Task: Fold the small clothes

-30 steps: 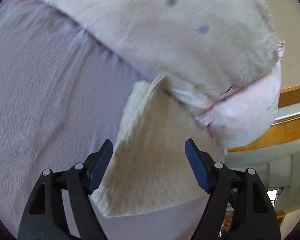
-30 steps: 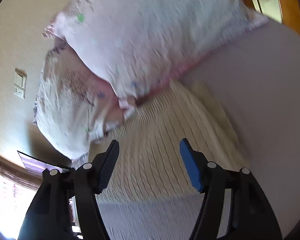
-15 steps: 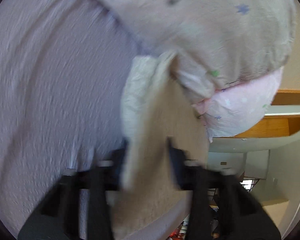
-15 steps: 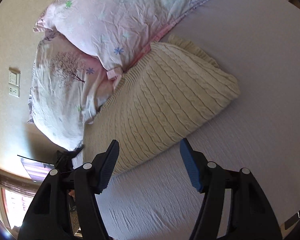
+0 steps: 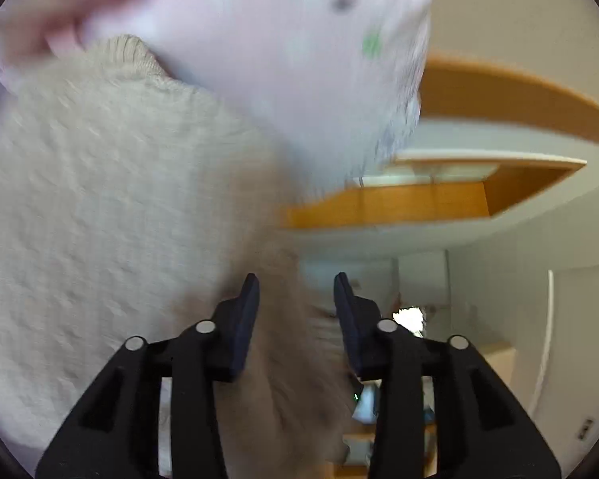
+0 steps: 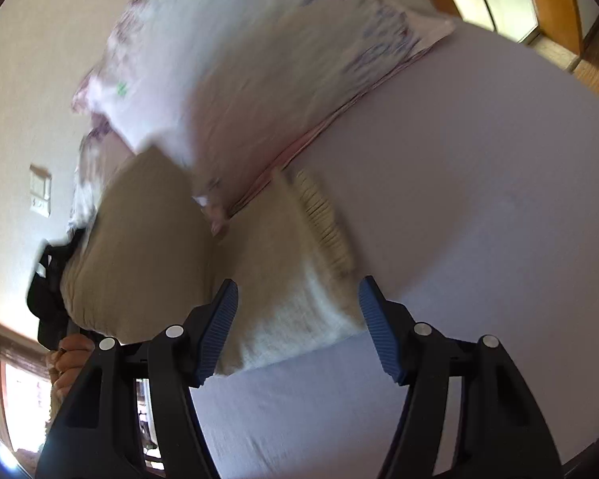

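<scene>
Left wrist: sweater between jaws.

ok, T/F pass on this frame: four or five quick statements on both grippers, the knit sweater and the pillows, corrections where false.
1. The left gripper has cream sweater fabric between its fingers. True.
2. The right gripper is clamped shut on the sweater. False: its jaws stand wide apart over the sweater's near edge, gripping nothing.
3. The sweater lies on a lavender bedsheet. True.
4. The pillows are plain dark blue. False: they are pale pink and white with small printed motifs.
5. Part of the sweater is raised off the bed on the left gripper's side. True, as seen from the right wrist, where a hand shows below the raised fold.
</scene>
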Demonstrator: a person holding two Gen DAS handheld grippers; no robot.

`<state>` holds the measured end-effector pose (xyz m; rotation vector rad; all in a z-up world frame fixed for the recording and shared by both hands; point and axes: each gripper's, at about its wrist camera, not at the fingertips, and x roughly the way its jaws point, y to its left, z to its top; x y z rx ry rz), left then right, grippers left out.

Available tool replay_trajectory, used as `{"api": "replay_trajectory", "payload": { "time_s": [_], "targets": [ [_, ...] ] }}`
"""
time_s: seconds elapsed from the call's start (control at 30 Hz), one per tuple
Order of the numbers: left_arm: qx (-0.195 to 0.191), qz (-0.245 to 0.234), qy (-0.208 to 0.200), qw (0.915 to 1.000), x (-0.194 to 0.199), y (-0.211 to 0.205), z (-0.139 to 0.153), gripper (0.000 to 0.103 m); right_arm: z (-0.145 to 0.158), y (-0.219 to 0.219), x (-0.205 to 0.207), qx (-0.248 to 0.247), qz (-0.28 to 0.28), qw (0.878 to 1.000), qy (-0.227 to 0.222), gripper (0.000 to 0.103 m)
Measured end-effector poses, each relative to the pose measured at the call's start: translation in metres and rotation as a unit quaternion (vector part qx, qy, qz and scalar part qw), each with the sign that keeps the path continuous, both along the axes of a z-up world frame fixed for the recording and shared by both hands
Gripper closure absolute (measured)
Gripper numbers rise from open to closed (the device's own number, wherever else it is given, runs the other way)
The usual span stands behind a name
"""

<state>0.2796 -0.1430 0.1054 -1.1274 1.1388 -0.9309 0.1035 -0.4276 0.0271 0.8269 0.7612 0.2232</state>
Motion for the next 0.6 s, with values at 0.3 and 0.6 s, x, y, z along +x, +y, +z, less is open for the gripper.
{"api": "replay_trajectory", "payload": {
  "time_s": [0.3, 0.6],
  "targets": [
    [0.166, 0.133, -0.004, 0.977, -0.027, 0.099, -0.025, 0.022, -0.012, -0.012, 0.056, 0.053, 0.082, 0.994, 0.04, 0.038],
    [0.247, 0.095, 0.05, 0.9631, -0.028, 0.094, -0.071, 0.021, -0.001, 0.026, 0.117, -0.007, 0.103, 0.994, 0.028, 0.044]
  ]
}}
